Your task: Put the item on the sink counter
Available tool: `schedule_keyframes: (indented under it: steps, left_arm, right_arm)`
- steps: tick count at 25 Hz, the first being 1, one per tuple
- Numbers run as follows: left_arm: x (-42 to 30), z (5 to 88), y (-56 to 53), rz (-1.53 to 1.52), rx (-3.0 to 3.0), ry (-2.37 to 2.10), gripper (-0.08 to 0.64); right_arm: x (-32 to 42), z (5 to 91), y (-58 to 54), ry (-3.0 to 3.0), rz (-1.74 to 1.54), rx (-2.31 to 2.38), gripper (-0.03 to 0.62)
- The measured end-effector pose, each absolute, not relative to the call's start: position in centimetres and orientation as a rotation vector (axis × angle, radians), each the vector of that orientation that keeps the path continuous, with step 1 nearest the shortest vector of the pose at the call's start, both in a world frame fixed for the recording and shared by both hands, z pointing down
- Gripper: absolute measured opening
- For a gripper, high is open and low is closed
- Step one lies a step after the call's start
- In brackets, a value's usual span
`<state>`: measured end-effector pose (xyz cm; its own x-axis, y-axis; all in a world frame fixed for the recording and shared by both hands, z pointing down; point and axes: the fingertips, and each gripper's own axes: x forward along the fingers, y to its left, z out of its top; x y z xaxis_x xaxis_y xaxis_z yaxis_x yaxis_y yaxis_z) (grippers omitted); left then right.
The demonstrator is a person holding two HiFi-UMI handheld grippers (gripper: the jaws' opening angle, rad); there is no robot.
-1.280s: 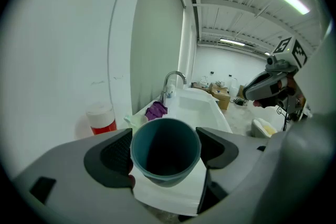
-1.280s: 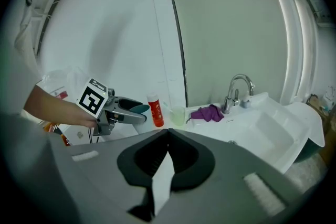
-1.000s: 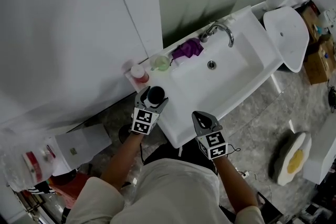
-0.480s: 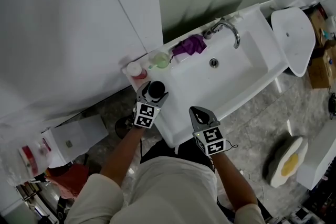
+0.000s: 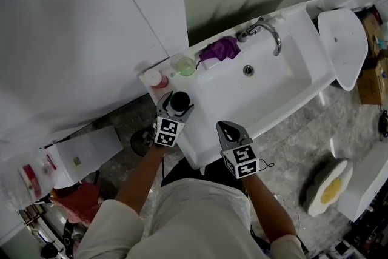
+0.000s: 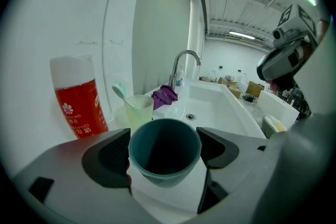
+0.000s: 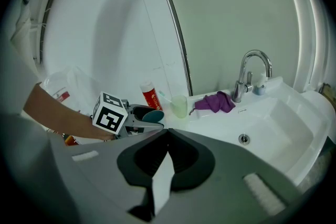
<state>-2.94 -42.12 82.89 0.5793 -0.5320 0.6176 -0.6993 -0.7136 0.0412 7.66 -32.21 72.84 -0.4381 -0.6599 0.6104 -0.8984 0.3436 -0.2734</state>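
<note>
While the left gripper (image 5: 174,107) is clamped on a teal plastic cup (image 6: 164,152), that cup hangs over the left end of the white ceramic sink counter (image 5: 206,94), near a red shampoo bottle (image 6: 79,102). Right gripper (image 5: 227,128) is pinched together on nothing, by the counter's front edge.

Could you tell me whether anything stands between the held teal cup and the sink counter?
Nothing visible does. The left gripper holds the teal plastic cup over bare white sink counter; the red shampoo bottle and pale green tumbler stand farther back.
</note>
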Motion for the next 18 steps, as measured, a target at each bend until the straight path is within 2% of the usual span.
schedule_keyframes:
  steps: [11, 18]
  left_arm:
    - [-2.9, 83.3, -41.9, 0.875, 2.486, -0.993, 0.383]
    - [-3.4, 82.7, -41.0, 0.860, 2.485, -0.973, 0.417]
  right_arm:
    - [7.8, 72.4, -32.3, -2.212, 0.822, 1.393, 0.009]
    - [7.2, 71.3, -31.2, -2.213, 0.798, 1.415, 0.009]
